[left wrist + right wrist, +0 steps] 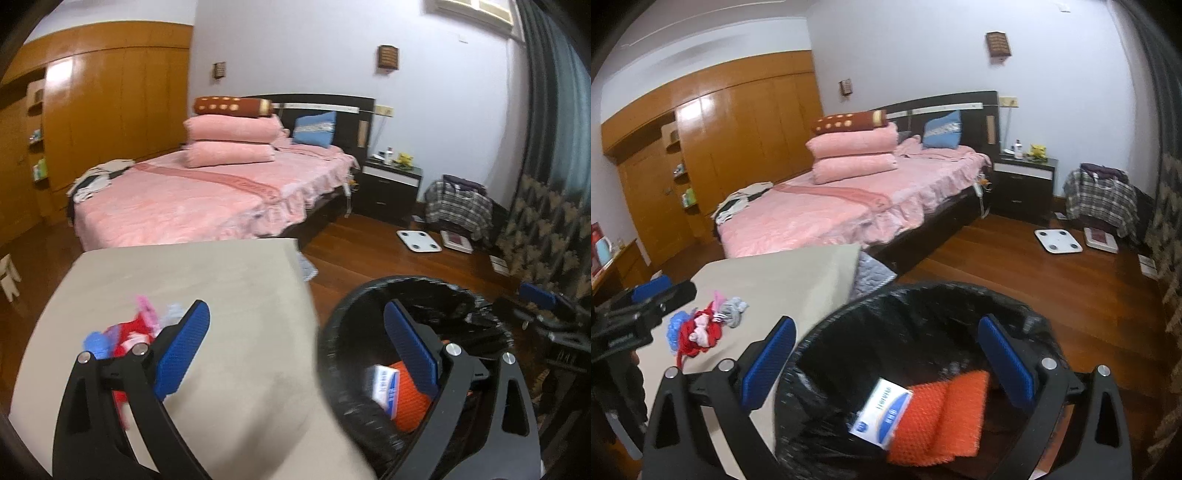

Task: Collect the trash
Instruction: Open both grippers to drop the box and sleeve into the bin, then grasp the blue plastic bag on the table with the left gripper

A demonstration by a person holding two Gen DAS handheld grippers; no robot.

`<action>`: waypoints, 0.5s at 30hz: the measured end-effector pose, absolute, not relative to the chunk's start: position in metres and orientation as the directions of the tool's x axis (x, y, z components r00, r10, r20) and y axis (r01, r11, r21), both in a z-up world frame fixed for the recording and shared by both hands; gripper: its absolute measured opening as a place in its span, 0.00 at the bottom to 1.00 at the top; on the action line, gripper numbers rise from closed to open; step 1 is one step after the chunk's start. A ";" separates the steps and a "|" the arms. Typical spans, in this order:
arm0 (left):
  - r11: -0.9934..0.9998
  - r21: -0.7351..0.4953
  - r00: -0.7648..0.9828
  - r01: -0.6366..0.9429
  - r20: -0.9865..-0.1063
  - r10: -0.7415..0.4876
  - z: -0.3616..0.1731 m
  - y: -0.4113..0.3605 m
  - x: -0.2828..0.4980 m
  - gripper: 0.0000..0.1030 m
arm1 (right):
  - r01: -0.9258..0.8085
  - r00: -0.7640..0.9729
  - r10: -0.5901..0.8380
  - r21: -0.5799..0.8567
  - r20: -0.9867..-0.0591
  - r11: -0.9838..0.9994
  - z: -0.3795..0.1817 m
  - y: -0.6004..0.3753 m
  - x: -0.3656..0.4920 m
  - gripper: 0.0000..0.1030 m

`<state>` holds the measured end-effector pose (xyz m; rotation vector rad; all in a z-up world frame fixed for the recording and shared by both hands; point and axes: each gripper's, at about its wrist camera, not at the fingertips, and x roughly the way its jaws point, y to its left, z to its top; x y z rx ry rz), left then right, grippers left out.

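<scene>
A black bin lined with a black bag (923, 306) stands on the floor right of a beige table (783, 280). Inside lie an orange mesh pad (938, 417) and a white-and-blue box (882, 413). A small heap of red, pink, blue and grey scraps (705, 325) lies on the table. My right gripper (886, 354) is open and empty above the bin's mouth. My left gripper (295, 343) is open and empty, straddling the table edge and the bin (332, 332); the scraps (129, 328) sit behind its left finger. The pad (406, 402) and box (386, 387) show there too.
A bed with pink covers (207, 192) stands beyond the table. A dark nightstand (391, 184), a white scale (419, 240) and a chair draped in plaid cloth (458, 206) stand on the wood floor to the right. A wooden wardrobe (110, 110) lines the left wall.
</scene>
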<state>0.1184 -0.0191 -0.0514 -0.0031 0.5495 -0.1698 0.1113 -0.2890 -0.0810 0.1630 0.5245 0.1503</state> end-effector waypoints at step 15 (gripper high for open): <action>0.995 0.008 0.853 -0.101 -0.514 0.091 -0.061 0.124 0.109 0.90 | -0.293 0.804 0.335 0.161 -0.492 0.942 -0.090 -0.149 0.162 0.94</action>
